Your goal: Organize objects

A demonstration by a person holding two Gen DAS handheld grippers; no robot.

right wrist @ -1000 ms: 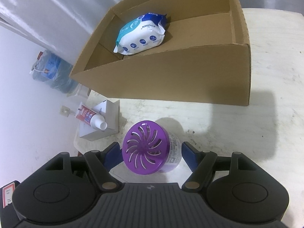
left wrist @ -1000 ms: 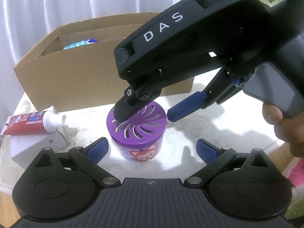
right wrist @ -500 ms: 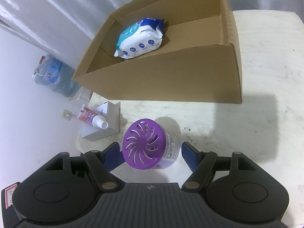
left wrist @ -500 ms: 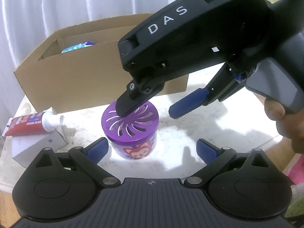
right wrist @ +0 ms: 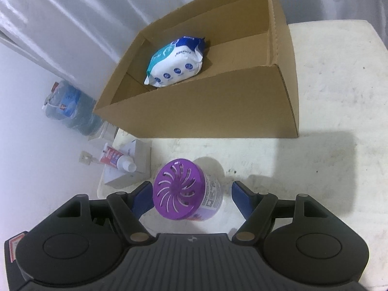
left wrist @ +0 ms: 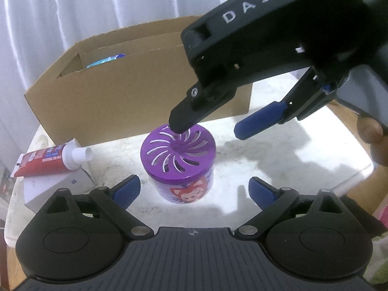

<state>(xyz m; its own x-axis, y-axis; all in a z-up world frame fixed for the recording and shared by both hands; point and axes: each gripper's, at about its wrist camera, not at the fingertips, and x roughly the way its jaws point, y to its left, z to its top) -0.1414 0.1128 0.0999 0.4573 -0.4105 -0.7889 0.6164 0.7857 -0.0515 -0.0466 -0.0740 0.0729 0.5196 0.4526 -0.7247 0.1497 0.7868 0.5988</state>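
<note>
The purple jar (left wrist: 179, 163) stands upright on the white bench (right wrist: 327, 97), just in front of the brown box (right wrist: 218, 111). My job now, I think, is to pick it up and put it in that box.

My right gripper (right wrist: 191, 198) has its fingers on both sides of the jar. They are open. The left blue pad (right wrist: 143, 197) looks very close to the jar, maybe touching, but the other pad has a clear gap. To do this well, I should move so the jar sits in the middle, then squeeze slowly on its round sides below the lid. If I push from one side only, the jar may slide or tip.

My left gripper (left wrist: 194, 191) is low in front of the jar. Its fingers are wide apart and are closing a little right now. The jar is between them, but they do not press on it. I should keep this one out of the way.

The jar is short and round. Its purple lid has curved slits like a fan. A small red cartoon face is on the side. It looks smooth, so I guess it could slip.

A blue and white pack (right wrist: 175, 61) lies in the box. A red tube (left wrist: 52, 158) rests on a small white box (left wrist: 55, 186) to one side.
</note>
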